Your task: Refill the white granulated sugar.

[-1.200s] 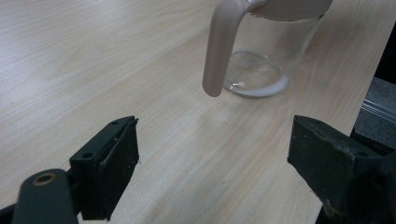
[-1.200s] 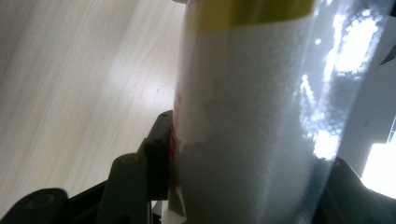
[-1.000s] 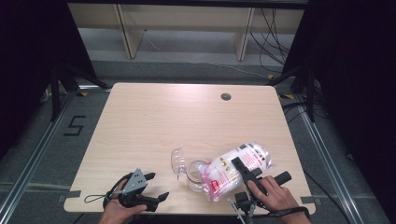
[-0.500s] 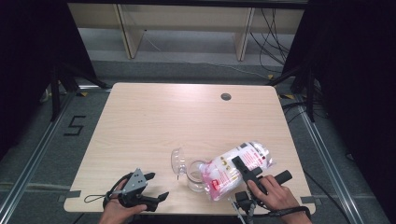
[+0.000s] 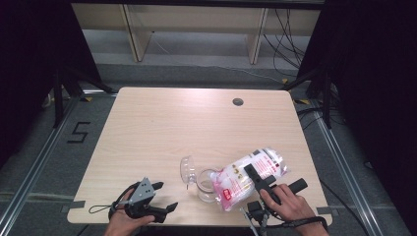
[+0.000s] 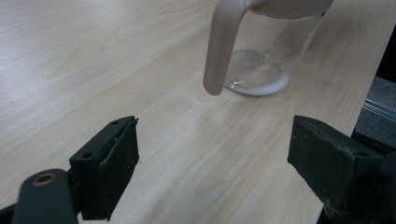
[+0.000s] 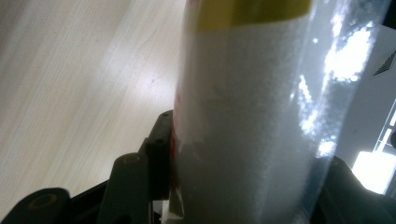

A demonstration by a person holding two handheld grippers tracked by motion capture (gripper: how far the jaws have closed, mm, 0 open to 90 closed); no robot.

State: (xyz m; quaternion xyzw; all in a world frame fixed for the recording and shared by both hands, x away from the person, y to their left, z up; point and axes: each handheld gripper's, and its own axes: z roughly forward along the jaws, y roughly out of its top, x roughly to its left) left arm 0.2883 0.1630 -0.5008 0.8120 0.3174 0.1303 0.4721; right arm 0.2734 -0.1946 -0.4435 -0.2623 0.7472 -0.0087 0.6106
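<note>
Right hand-held gripper [image 5: 259,183] is clamped across a clear bag [image 5: 248,176] of white grains, tipped so its lower end sits over the mouth of a glass jug [image 5: 206,184] near the front edge of the table [image 5: 162,128]. In the right gripper view both jaws press the sides of the bag [image 7: 247,121], which bulges between them. Jug lid [image 5: 187,170] is swung back to the left. Left hand-held gripper [image 5: 160,200] rests on the table, jaws apart with nothing between them; its own view looks at the jug's handle [image 6: 222,44] and a thin white layer in the base [image 6: 259,84], so filling looks barely begun

Risks, judged from this:
- bag is soft and heavy; a slack grip could let it slide and dump grains over the table
- bag mouth looks wider than jug mouth; steep tilt could spill past the rim
- jug is unsteadied and close to the edge; a push from the bag might tip it or shove it off
- lid could drop shut under the flow
</note>
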